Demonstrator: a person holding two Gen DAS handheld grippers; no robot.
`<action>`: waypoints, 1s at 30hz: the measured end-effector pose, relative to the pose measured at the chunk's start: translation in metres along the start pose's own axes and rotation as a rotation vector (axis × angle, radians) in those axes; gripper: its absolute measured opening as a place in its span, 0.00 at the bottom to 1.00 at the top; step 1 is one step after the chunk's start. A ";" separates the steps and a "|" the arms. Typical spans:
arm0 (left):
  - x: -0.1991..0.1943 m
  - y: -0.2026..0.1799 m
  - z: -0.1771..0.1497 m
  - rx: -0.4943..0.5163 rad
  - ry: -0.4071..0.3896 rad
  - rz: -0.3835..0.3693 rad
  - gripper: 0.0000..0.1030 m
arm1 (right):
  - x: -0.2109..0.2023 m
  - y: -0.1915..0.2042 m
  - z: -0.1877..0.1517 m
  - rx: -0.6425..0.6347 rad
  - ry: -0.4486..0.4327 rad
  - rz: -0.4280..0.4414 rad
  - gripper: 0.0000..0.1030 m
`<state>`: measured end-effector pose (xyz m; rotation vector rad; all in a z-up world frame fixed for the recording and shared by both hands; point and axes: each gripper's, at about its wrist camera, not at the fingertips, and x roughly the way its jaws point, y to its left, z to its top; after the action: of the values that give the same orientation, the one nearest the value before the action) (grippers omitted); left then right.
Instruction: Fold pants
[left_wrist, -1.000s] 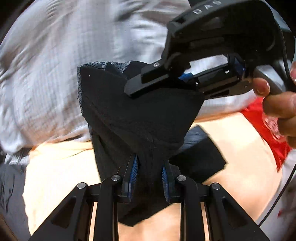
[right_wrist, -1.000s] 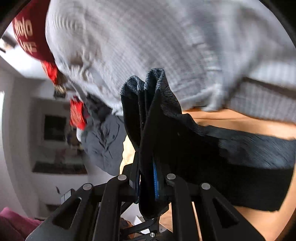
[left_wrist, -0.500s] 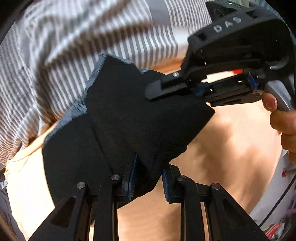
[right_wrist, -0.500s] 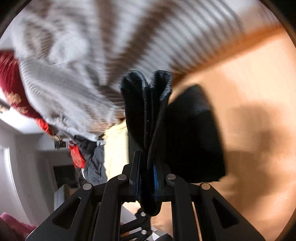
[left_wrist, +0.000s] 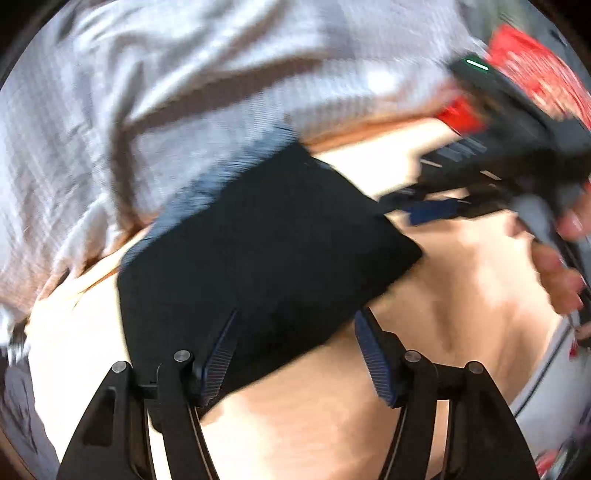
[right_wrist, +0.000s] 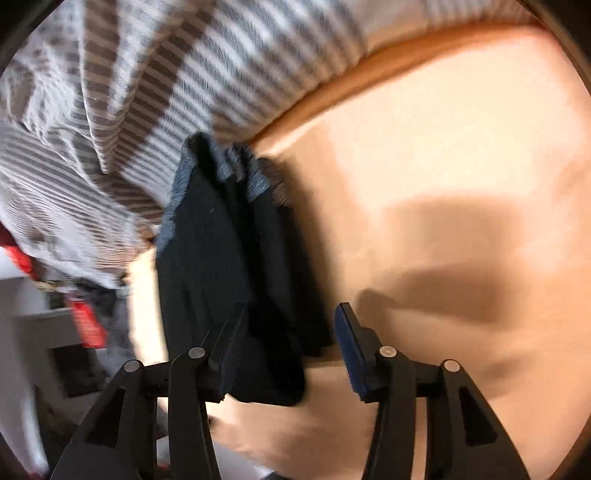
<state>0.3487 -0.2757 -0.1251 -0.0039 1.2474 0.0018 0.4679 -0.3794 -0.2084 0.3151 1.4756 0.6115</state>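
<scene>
Two sets of opening jaws, unclamped, over folded black pants (left_wrist: 258, 251) on peach tabletop (right_wrist: 443, 155), striped cloth (right_wrist: 155, 85) behind.

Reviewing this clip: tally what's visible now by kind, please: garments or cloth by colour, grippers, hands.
Black pants, folded on the table: 1
Striped grey-white cloth: 1
Red cloth: 1
Grippers: 2, left gripper and right gripper, both jaws opening, pads off the pants
Hand: 1
Total: 6
</scene>
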 end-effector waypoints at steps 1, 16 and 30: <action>0.002 0.017 0.003 -0.042 -0.003 0.018 0.63 | -0.005 0.002 0.001 -0.019 -0.017 -0.024 0.49; 0.069 0.105 -0.014 -0.427 0.185 0.036 0.63 | 0.043 0.058 0.050 -0.168 -0.055 -0.134 0.17; 0.088 0.104 -0.019 -0.427 0.190 0.046 0.78 | 0.016 0.063 -0.036 -0.324 -0.033 -0.332 0.30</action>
<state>0.3580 -0.1713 -0.2153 -0.3525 1.4162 0.3135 0.4206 -0.3251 -0.1902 -0.1687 1.3339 0.5610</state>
